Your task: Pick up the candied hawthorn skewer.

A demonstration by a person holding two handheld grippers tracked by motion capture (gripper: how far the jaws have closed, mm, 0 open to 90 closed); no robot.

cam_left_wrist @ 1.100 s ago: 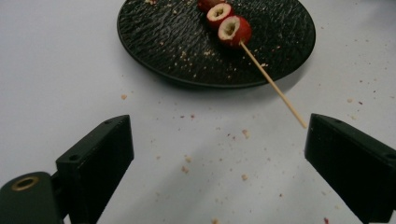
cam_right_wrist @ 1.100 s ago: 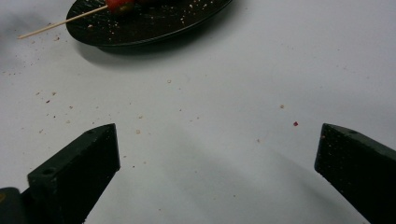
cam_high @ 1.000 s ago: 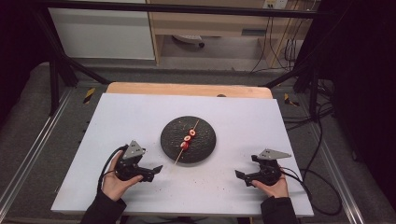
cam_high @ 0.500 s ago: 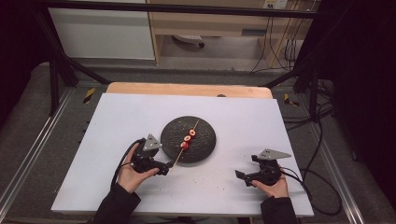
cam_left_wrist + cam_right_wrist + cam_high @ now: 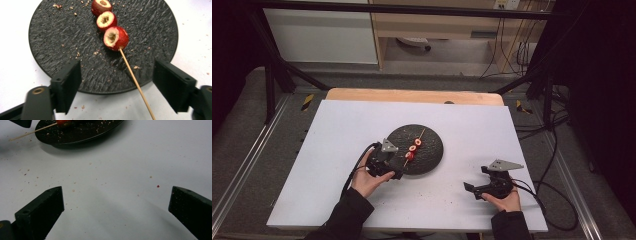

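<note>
A round black plate lies mid-table and carries a wooden skewer threaded with three red hollowed fruit pieces. The skewer's bare end juts over the plate's near edge. My left gripper stands open at the plate's near-left rim; in the left gripper view its gripper has one jaw on each side of the bare stick, touching neither. My right gripper rests open on the white table at the front right, with nothing between its jaws. The plate and skewer tip lie beyond it.
A white board covers the table, dotted with fine crumbs near the plate. A wooden strip runs along the far edge. Cables trail off the right side. Metal frame rails flank the table.
My left gripper has moved right and forward from the front left of the table up to the plate's near rim. The right gripper has stayed in place.
</note>
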